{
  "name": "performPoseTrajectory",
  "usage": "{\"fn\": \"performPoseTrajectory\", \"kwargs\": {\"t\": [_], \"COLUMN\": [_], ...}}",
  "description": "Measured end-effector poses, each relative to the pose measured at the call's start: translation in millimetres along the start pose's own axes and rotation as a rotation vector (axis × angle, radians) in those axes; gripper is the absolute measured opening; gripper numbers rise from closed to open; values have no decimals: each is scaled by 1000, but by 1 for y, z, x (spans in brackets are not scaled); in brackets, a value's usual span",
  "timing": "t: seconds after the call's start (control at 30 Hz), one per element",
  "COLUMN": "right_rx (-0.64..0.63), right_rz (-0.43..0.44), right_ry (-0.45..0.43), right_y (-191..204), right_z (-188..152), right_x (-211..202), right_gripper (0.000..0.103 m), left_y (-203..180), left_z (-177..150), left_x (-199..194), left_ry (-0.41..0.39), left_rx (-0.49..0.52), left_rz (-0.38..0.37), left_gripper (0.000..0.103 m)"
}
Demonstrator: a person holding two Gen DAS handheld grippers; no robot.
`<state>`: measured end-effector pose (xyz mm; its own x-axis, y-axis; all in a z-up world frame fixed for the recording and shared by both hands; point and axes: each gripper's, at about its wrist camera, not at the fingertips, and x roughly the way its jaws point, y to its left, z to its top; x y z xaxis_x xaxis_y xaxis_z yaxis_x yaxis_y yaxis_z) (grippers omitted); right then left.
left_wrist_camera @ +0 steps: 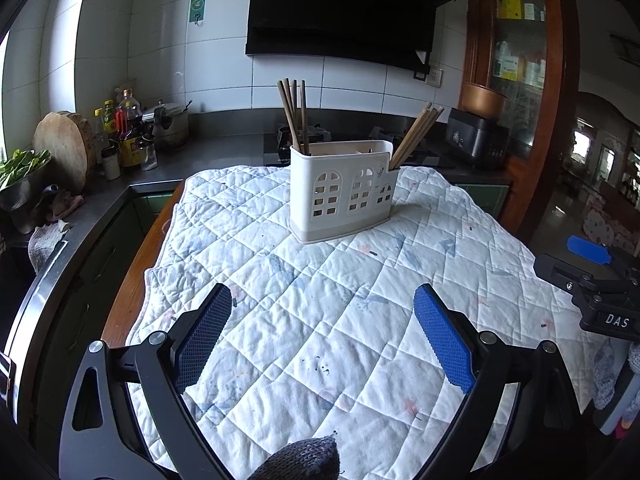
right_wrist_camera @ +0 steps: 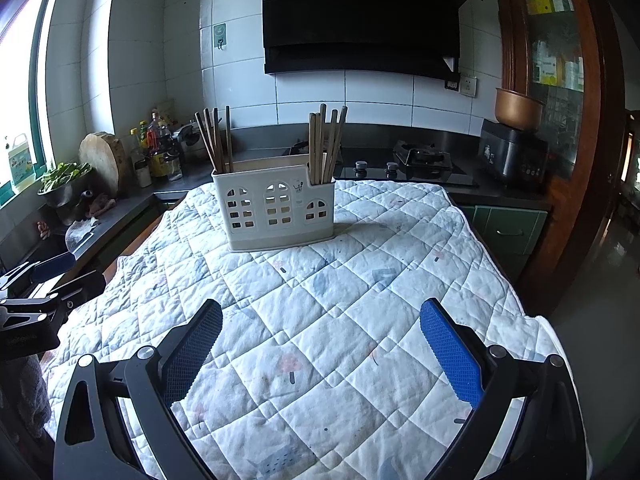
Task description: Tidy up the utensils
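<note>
Both grippers hang over the quilted cloth [right_wrist_camera: 320,320] on the worktop, the left gripper [left_wrist_camera: 323,300] and the right gripper [right_wrist_camera: 321,314] each spread wide and empty. Well ahead stands the white utensil holder [right_wrist_camera: 276,212], chopsticks [right_wrist_camera: 326,140] upright in both end compartments.

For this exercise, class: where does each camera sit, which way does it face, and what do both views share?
Left wrist: on the left gripper, facing the utensil holder; open fingers, right gripper at its right edge.
Right wrist: on the right gripper, facing the holder; left gripper at its left edge.
Shared: holder, chopsticks, quilted cloth.
</note>
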<state>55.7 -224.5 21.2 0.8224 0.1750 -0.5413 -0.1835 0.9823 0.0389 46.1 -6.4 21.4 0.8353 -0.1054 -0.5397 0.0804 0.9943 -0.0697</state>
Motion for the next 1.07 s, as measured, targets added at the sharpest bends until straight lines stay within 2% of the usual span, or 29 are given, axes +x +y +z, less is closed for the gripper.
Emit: {"fn": "performPoseTrajectory", "kwargs": {"t": [0.7,1.07], "right_rx": [1,5], "right_rz": [11,15], "right_ry": [14,23], "right_y": [3,4], "right_z": [-3,-9], "right_x": [8,13], "right_gripper": [96,96], "left_y": [2,1], "left_z": [-3,-6], "left_x": [4,9], "left_ry": [-6,17], "left_rx": [-3,6], "left_rz": [1,10], "left_gripper": [92,92]}}
